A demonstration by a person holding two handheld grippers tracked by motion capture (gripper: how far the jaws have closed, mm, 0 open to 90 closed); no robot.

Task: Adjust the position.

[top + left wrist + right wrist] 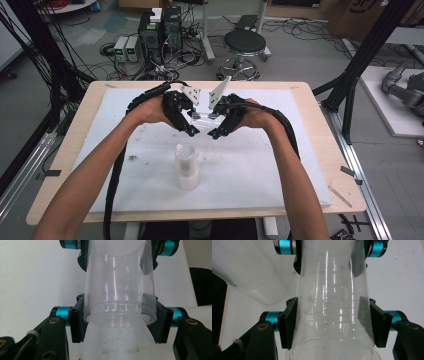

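Observation:
A clear plastic cup (202,120) is held lying level above the white mat between both grippers. My left gripper (191,131) comes at it from the left and is shut on it. In the left gripper view its pads (76,322) press the cup (120,285) near a ridged ring. My right gripper (213,134) is shut on the same cup from the right. In the right gripper view the cup (332,290) sits squeezed between the black pads (289,322). Whether more than one cup is nested there I cannot tell.
A stack of clear cups (186,166) stands upright on the white mat (280,170), nearer the person than the grippers; the stack (247,272) also appears at the upper left of the right gripper view. The wooden table edge (330,165) frames the mat.

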